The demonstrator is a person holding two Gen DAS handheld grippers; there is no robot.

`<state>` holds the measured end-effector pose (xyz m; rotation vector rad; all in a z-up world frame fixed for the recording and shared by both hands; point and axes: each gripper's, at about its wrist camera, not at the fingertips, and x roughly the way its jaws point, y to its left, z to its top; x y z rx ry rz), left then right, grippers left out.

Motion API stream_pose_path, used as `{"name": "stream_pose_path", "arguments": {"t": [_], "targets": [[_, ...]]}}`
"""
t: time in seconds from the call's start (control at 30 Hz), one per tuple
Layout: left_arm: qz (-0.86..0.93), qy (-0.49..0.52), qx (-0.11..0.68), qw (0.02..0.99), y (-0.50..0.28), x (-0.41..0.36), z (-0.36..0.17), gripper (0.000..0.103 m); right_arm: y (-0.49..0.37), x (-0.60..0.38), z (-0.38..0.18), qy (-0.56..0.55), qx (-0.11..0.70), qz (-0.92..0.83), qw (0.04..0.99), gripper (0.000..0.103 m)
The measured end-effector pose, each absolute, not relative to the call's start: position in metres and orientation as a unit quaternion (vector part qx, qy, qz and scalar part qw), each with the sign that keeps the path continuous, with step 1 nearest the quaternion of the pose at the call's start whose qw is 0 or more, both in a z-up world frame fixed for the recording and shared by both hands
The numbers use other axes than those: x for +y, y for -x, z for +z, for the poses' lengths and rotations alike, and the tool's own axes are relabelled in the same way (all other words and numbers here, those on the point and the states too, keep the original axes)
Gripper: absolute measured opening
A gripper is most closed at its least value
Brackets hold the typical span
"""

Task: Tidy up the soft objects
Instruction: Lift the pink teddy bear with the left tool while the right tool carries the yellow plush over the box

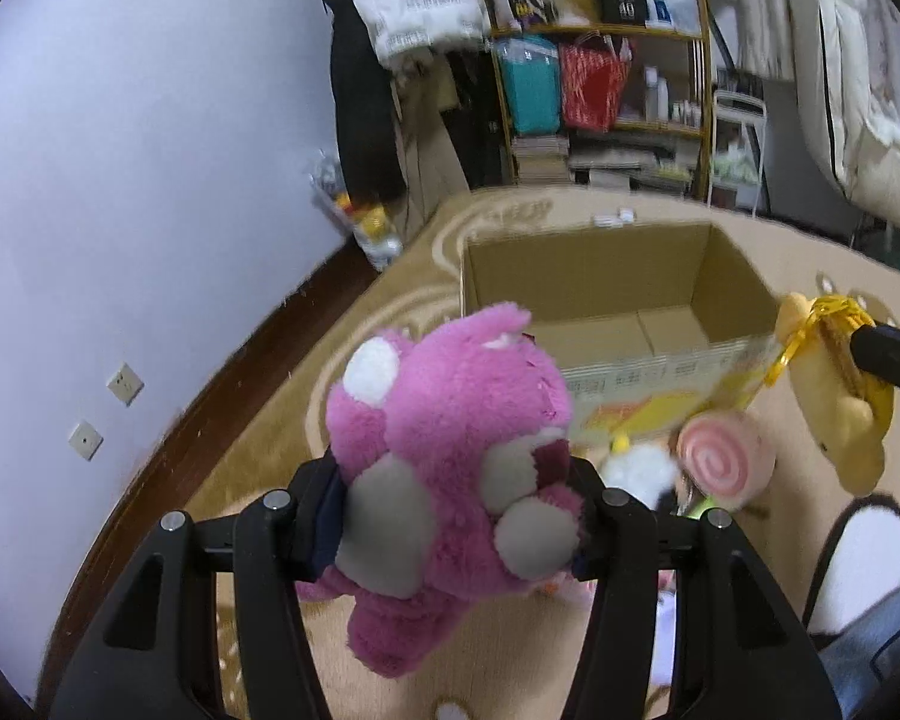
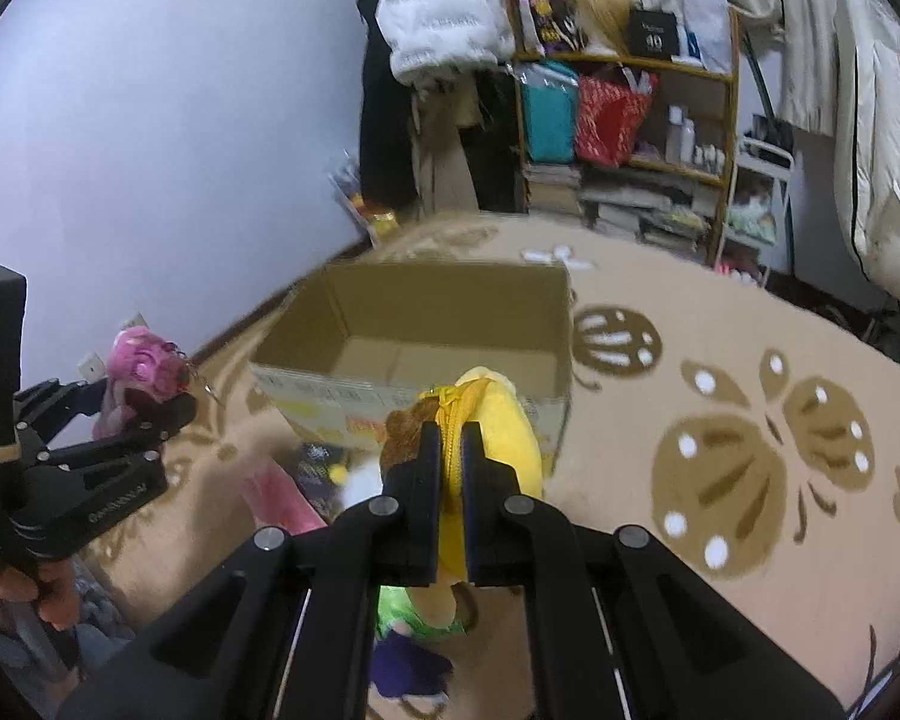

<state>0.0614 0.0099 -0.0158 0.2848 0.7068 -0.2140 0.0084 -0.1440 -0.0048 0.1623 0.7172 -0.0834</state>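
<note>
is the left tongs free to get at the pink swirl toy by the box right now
Probably not as things stand. The left tongs are already shut on the pink bear, which fills the gap between them. The swirl toy lies uncovered beside the box, so the way is free once the bear is dropped.

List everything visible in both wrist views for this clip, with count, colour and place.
pink plush bear: 1, pink and white, gripped in left claw
yellow plush: 1, yellow, pinched in right claw
cardboard box: 1, brown, open on the carpet, nothing visible inside
swirl lollipop plush: 1, pink and white, on floor before box
carpet: 1, beige with brown pattern
shelf: 1, wooden, cluttered, back wall
hand: 1, holding the left claw's handle
</note>
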Motion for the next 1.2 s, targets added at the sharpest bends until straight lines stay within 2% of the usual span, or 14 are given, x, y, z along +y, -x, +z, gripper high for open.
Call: {"name": "stream_pose_path", "arguments": {"t": [0.13,0.33,0.8,1.2], "targets": [[-0.078,-0.132,0.290,0.945,-0.061,0.012,-0.004,0.054,-0.009,-0.139,0.009,-0.072,0.317,-0.040,0.945,0.007],[-0.091,-0.126,0.269,0.951,-0.072,0.006,0.006,0.054,-0.018,-0.142,0.026,-0.048,0.278,-0.038,0.959,0.007],[-0.134,-0.139,0.256,0.947,-0.115,-0.034,0.009,0.054,-0.049,-0.165,0.029,-0.046,0.251,-0.028,0.966,0.007],[-0.145,-0.132,0.251,0.948,-0.137,-0.053,-0.007,0.055,-0.077,-0.175,0.005,-0.060,0.264,-0.003,0.963,0.007]]}}
